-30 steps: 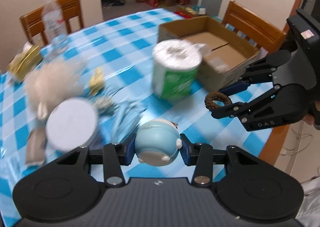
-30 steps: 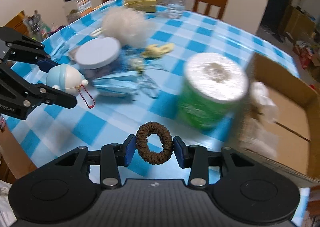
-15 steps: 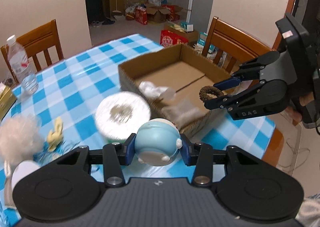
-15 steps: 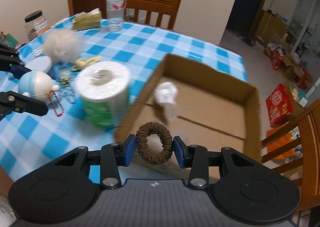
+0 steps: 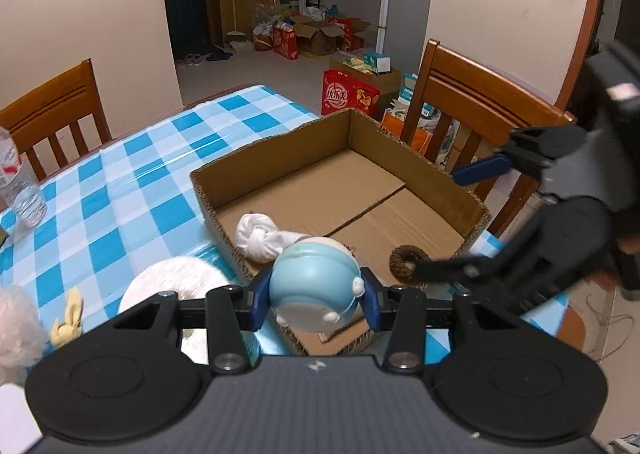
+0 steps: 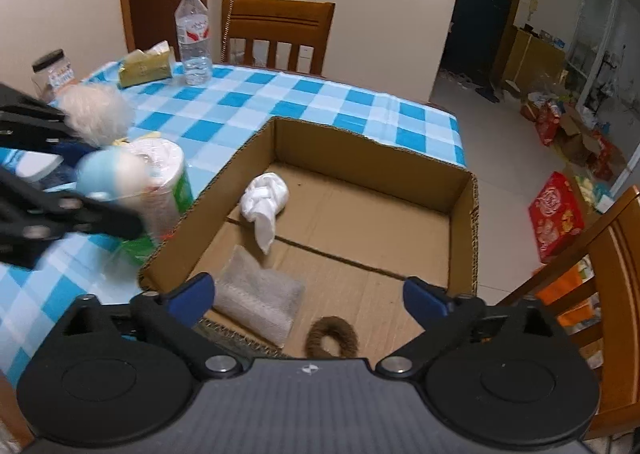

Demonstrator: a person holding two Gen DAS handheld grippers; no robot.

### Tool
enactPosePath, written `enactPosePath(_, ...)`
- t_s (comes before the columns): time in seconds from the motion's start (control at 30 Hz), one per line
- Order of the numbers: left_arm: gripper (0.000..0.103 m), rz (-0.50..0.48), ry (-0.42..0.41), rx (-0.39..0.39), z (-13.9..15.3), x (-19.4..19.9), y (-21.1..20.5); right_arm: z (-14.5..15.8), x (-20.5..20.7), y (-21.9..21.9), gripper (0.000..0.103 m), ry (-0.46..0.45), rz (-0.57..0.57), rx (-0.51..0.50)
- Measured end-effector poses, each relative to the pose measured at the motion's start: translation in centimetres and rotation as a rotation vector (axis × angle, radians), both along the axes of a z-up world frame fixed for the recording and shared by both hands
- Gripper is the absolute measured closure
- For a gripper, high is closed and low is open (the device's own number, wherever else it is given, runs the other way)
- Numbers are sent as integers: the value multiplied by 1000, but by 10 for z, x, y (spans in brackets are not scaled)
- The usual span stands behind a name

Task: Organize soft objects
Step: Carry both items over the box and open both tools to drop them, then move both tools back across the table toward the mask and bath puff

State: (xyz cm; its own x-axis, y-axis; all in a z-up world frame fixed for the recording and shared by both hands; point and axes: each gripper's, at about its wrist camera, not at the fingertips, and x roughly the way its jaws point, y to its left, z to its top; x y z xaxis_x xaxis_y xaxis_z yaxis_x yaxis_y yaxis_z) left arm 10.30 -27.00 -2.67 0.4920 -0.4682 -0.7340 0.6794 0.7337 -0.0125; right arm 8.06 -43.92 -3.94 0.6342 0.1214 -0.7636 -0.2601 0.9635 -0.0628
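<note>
Cloth (image 6: 265, 198), scrunchie (image 6: 331, 337) in cardboard box (image 6: 464, 214)

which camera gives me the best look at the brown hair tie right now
The left wrist view: the brown hair tie shows as an almost whole ring over the cardboard box, beside the open right gripper. In the right wrist view it sits at the gripper body's edge, its lower part cut off.

Each black plastic gripper (image 5: 316, 304) (image 6: 308, 296) has blue finger pads (image 6: 191, 293), silver screws and round embossed discs.
</note>
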Motion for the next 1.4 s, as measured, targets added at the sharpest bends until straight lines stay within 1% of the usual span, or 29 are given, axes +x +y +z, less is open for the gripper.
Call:
enactPosePath(0.13, 59, 1, -3, 4, -7, 9, -14, 0, -10, -2, 0, 1, 5, 1)
enactPosePath(0.2, 55, 9, -4, 15, -11, 12, -18, 1, -16, -3, 0, -6, -3, -6)
enactPosePath(0.23, 44, 15, -1, 21, -12, 14, -19, 2, -19, -4, 0, -7, -5, -7)
enactPosePath(0.27, 28, 19, -3, 22, -14, 14, -20, 3, -22, -5, 0, -11, -13, -7)
enactPosePath(0.3, 21, 22, -14, 20, -15, 12, -19, 4, -24, -7, 0, -16, -20, -6)
enactPosePath(0.33, 16, 29, -25, 19, -15, 11, -17, 5, -26, -8, 0, -18, -25, -6)
enactPosePath(0.43, 16, 40, -15, 7, -14, 8, -11, 5, -30, -10, 0, -33, -51, -19)
enactPosePath(0.5, 14, 50, -12, -1, -13, 5, -6, 5, -32, -9, 0, -40, -63, -24)
enactPosePath(0.6, 10, 71, -17, -6, -11, -1, 3, 3, -31, -7, 0, -31, -74, -21)
enactPosePath(0.67, 6, 91, -18, -14, -8, -5, 10, 2, -31, -4, 0, -14, -71, -14)
enactPosePath(0.83, 5, 135, -31, -15, -5, -18, 29, 2, -33, 10, 0, -6, -73, -5)
enactPosePath(1.17, 4, 226, -27, 28, -8, -38, 79, 5, -38, 50, 0, 13, -67, 61)
enactPosePath(1.3, 4, 244, -22, 45, -8, -44, 104, 5, -41, 72, 0, 30, -73, 90)
enactPosePath(1.4, 4, 248, -34, 70, -8, -49, 124, 5, -42, 90, 0, 37, -71, 90)
